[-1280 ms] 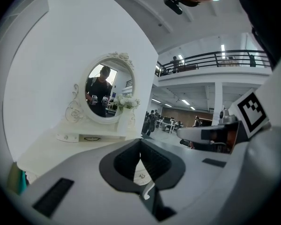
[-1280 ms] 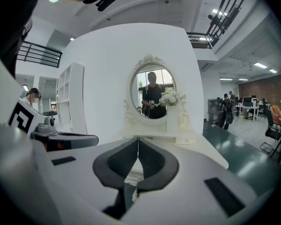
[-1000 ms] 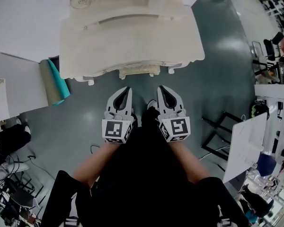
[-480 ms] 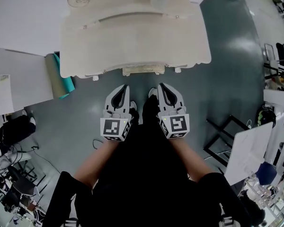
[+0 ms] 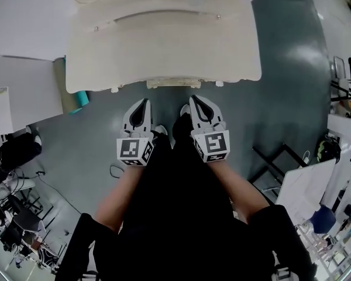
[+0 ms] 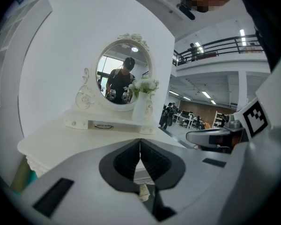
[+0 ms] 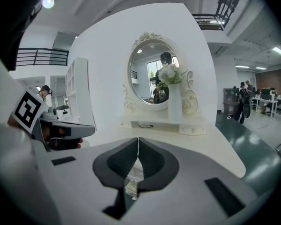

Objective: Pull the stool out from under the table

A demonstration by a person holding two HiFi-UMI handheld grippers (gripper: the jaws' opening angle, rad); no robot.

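L tongs (image 5: 143,102) & R tongs (image 5: 195,99) both closed, nothing gripped, side by side, tips near front edge of white bench (image 5: 164,45), oval mirror (image 7: 152,74) at its back

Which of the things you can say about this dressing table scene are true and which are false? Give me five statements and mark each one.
1. The left gripper and the right gripper are both shut, with nothing between the jaws. True.
2. The mirror is rectangular. False: it is oval, in an ornate white frame.
3. A white vase of white flowers stands in front of the mirror. True.
4. The left gripper clamps the front edge of the table. False: it touches nothing and is held over the floor, short of the table.
5. A teal roll stands at the table's right end. False: it is at the left end.
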